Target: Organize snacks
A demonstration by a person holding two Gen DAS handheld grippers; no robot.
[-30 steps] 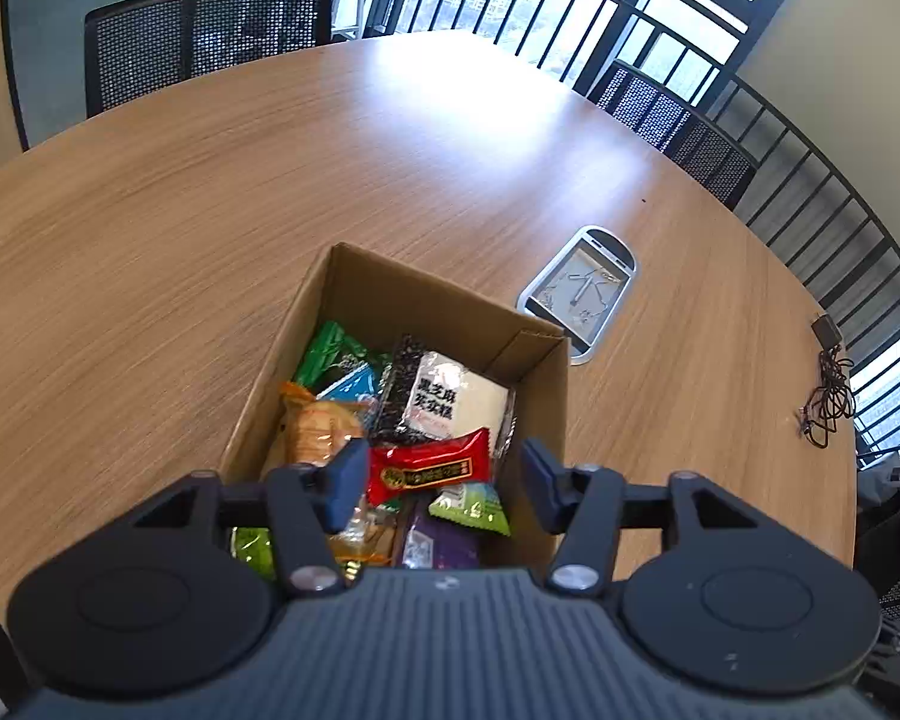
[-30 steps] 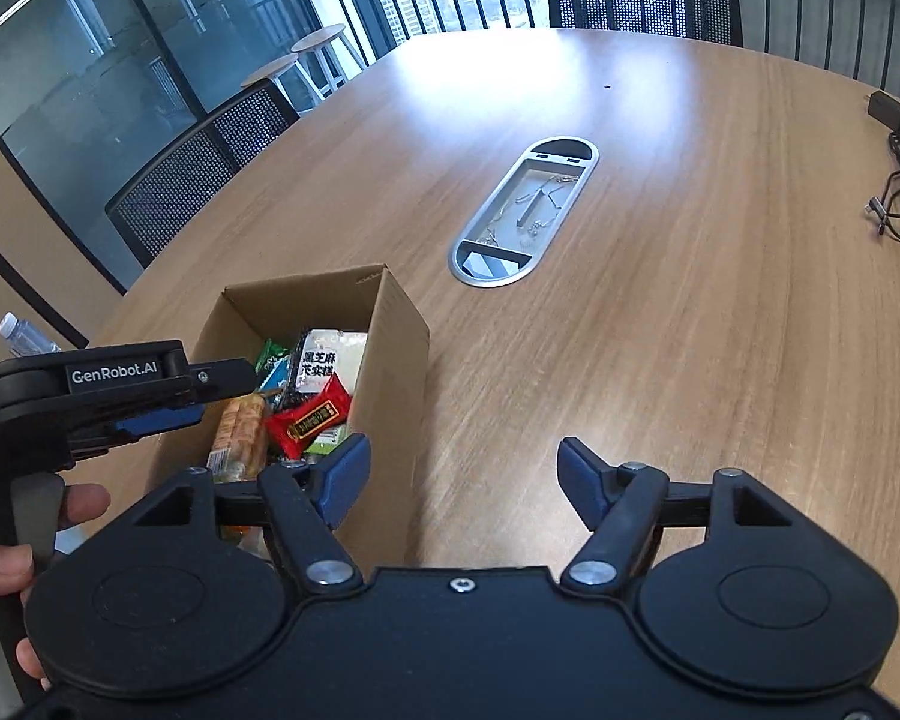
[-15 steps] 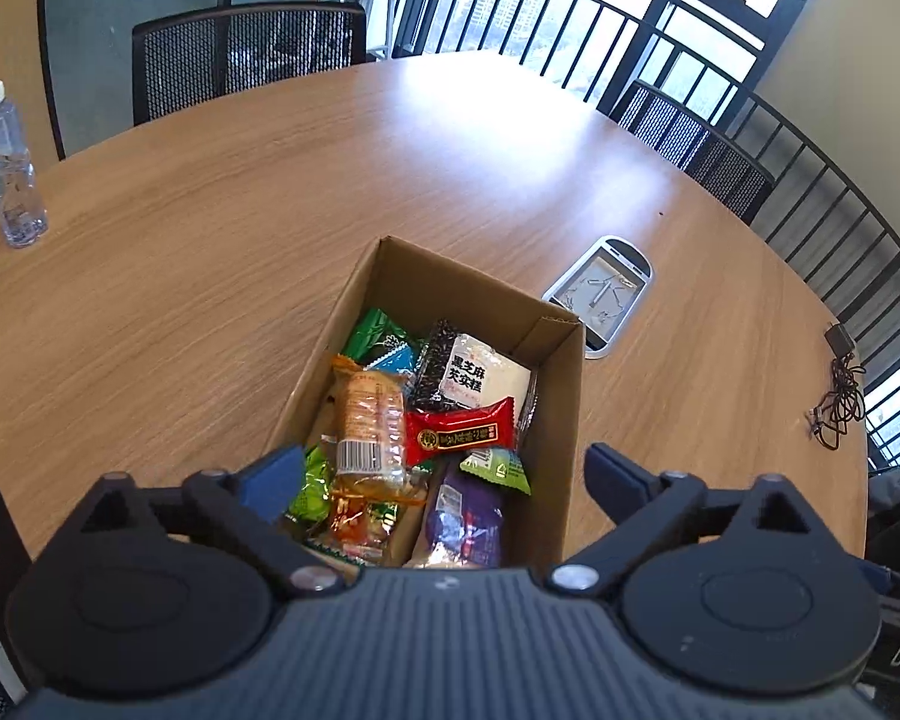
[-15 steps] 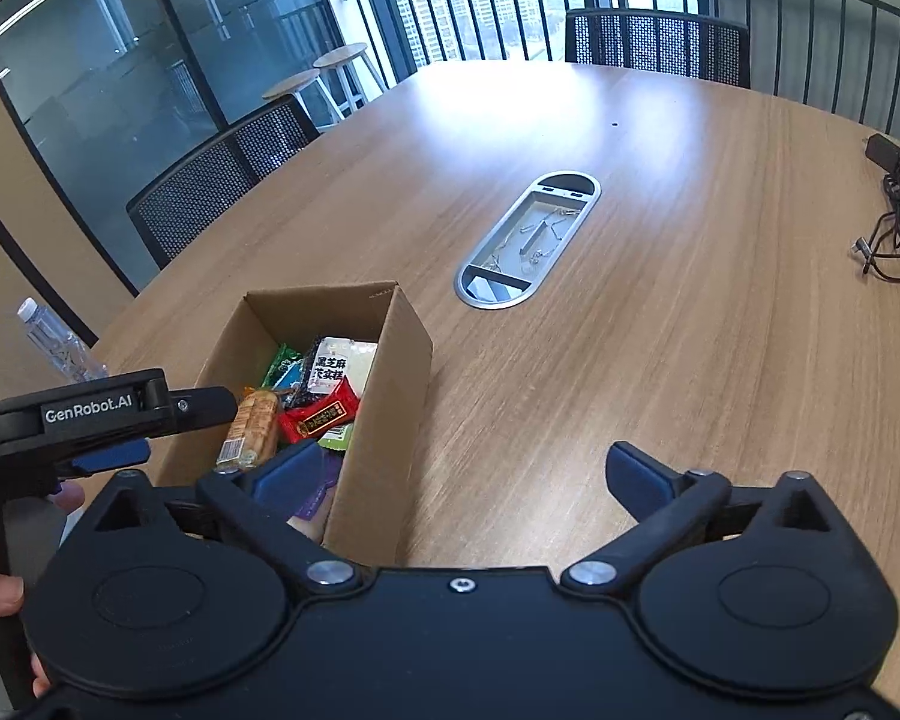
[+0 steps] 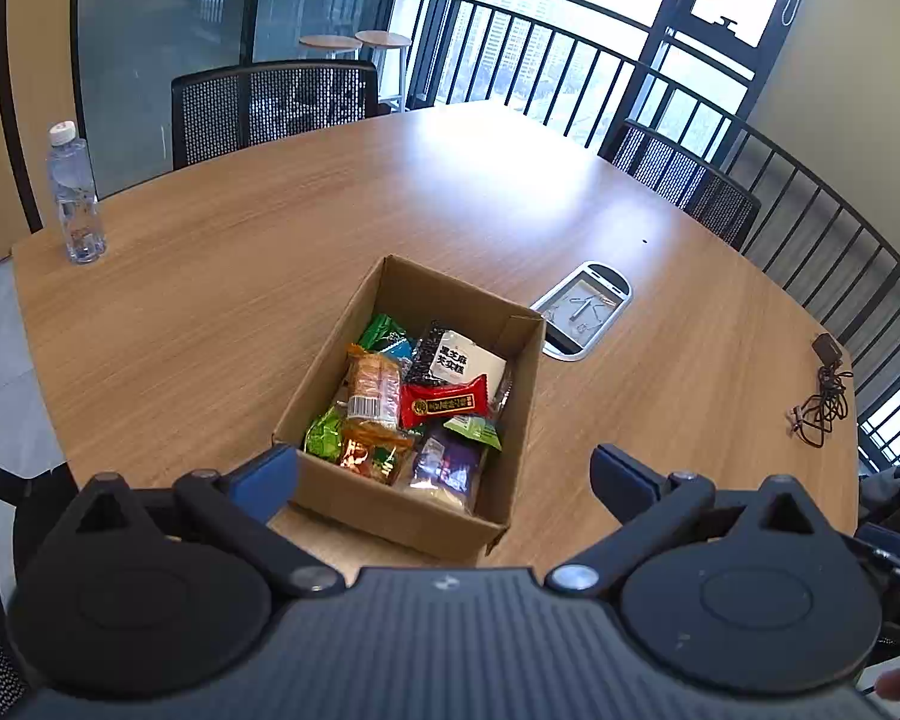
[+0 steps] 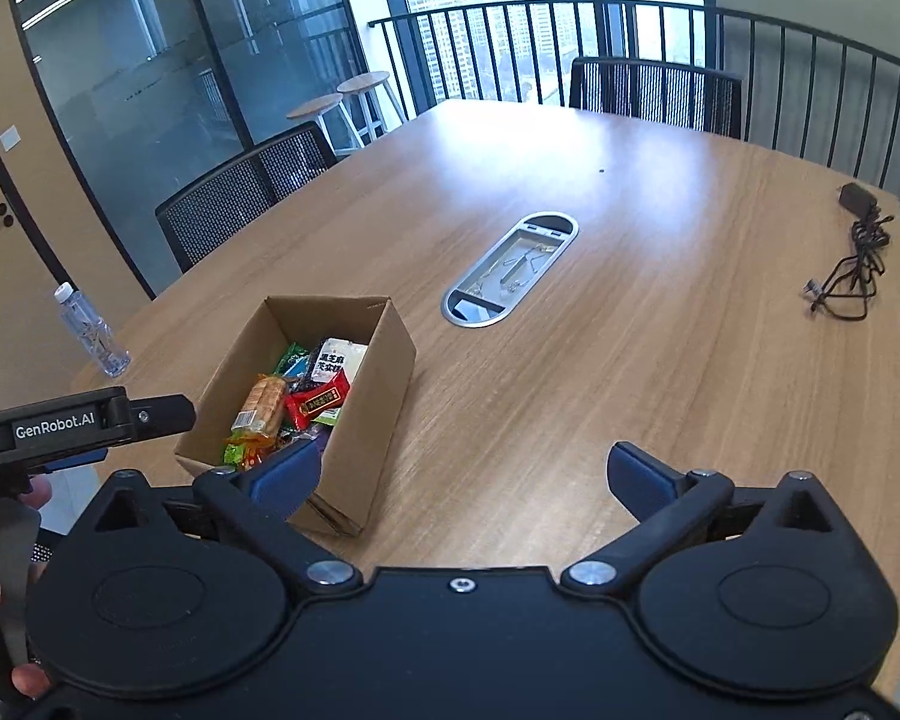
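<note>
Both grippers are now pulling back and up from the cardboard box (image 5: 414,414) — a second ago the left gripper (image 5: 444,471) was hanging low over the snacks with its fingers only partly open, and now the box is looking smaller and a water bottle (image 5: 75,195) is coming into view at the far left edge of the worktop (image 5: 210,276). Its fingers are now spreading wide and are holding nothing. The right gripper (image 6: 462,471) is doing the same: its fingers are standing wide apart and empty, where earlier they were closer together.

The snacks are all lying inside the box: a red bar (image 5: 444,403) on top near the middle, a white packet (image 5: 465,360) behind it, an orange biscuit pack (image 5: 371,387) on the left, and green and purple wrappers toward the near wall. I am not seeing any snack on the worktop outside the box. In the right view the box (image 6: 354,420) is sitting near the worktop's close edge, left of the oval cable hatch (image 6: 510,267); a black cable (image 6: 852,270) is lying well apart at the right.

In my judgement the withdrawal with empty fingers is meaning that the last snack is already put in and the task is finishing.
</note>
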